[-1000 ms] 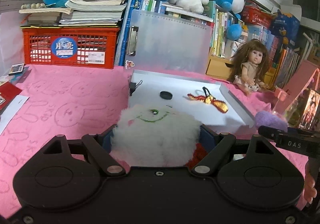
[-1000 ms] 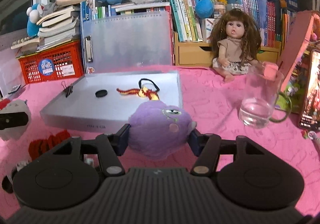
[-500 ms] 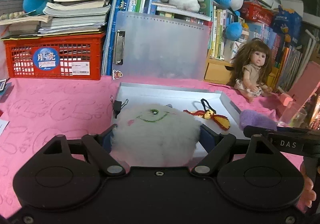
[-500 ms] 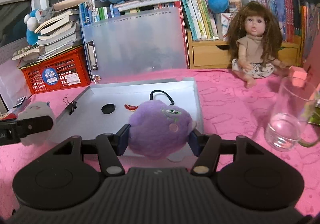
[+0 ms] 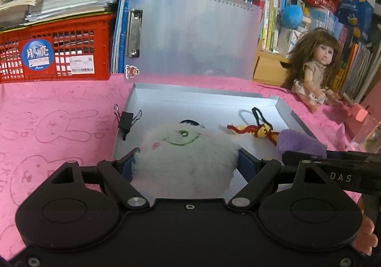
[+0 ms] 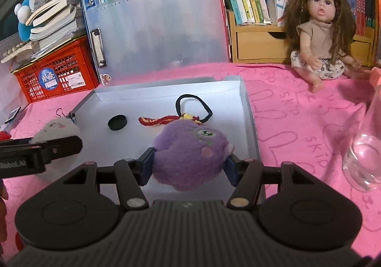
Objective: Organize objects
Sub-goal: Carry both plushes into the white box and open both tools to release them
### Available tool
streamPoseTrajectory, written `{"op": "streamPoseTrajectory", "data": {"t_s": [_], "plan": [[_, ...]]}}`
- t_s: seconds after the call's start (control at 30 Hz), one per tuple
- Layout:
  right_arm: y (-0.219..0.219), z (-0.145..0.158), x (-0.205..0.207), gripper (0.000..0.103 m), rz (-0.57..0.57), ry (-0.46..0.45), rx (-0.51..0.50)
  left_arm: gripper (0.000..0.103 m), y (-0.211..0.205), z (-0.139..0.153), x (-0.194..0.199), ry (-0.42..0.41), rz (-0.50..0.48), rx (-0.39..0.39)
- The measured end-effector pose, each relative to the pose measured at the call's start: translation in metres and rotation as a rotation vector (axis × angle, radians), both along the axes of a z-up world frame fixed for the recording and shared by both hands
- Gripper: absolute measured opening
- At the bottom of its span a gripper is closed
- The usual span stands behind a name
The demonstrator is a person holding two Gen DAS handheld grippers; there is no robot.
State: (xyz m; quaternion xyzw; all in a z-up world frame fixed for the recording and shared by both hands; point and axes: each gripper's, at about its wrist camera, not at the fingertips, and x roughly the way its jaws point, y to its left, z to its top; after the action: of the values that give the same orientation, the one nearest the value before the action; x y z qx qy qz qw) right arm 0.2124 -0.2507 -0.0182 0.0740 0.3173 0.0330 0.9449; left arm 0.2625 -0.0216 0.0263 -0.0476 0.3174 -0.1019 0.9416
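Left wrist view: the left gripper (image 5: 185, 162) has its jaws closed on a white plush ball (image 5: 185, 157) with a green stitched smile, held over the near edge of the open silver box (image 5: 283, 109) on the pink surface (image 5: 59, 124). Inside the box lie a red-and-yellow knitted charm on a black loop (image 5: 257, 130) and a dark disc mostly hidden behind the plush; a black binder clip (image 5: 126, 120) is clamped on the box's left wall. To the right, the purple plush ball (image 5: 300, 142) shows behind the other tool. A doll (image 5: 316, 71) sits against the bookshelf, and a red crate (image 5: 54, 55) stands at the back left.

Right wrist view: the right gripper (image 6: 189, 163) has its jaws pressed into the purple plush ball (image 6: 190, 155), poised over the front part of the box (image 6: 248, 119), with the charm (image 6: 162, 120) and black disc (image 6: 117, 122) just beyond. The white plush ball (image 6: 57, 128) is at the left. A clear glass mug (image 6: 364, 148) stands on the surface to the right.

Judged from this, the small items are already boxed; both plush balls are gripped and over or at the box but not yet released, so lowering and letting go remain.
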Motion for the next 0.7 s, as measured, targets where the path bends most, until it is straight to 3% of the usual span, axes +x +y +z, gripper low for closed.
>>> {"op": "streamPoseTrajectory", "data": {"t_s": [0.7], "plan": [[0.001,-0.012,0.025,0.062,0.004,0.033,-0.001,0.082,-0.003,-0.018,0.027,0.050,0.017,0.029]]}}
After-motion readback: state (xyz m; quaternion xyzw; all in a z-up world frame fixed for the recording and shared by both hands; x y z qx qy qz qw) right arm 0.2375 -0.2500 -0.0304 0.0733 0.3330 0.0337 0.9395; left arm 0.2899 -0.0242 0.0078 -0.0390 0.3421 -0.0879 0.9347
